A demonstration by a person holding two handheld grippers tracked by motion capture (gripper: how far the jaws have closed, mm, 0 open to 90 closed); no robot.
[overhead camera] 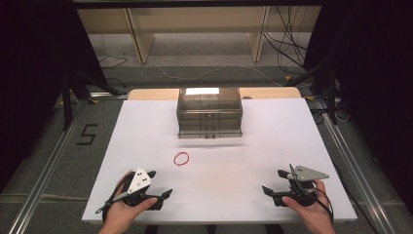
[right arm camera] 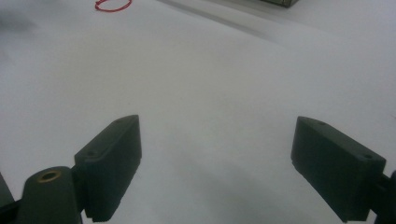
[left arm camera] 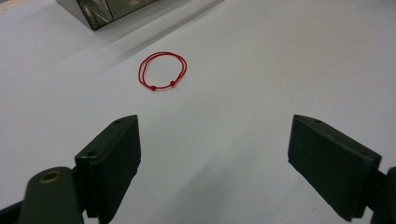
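Note:
A thin red string loop (overhead camera: 181,158) with two small beads lies flat on the white table, left of centre; it also appears as the red loop (left arm camera: 162,70) ahead of my left jaws and as a red loop (right arm camera: 112,4) at the top edge of the right gripper view. A smoky transparent drawer box (overhead camera: 210,113) stands at the far middle of the table, drawers closed. My left gripper (overhead camera: 159,184) rests near the front left edge, open and empty. My right gripper (overhead camera: 274,181) sits near the front right edge, open and empty too.
The white table top (overhead camera: 272,136) ends in a wooden strip at the back. Beyond it are wooden shelf legs (overhead camera: 136,41) and loose cables (overhead camera: 287,44) on the floor. Metal rails (overhead camera: 44,170) run along both sides of the table.

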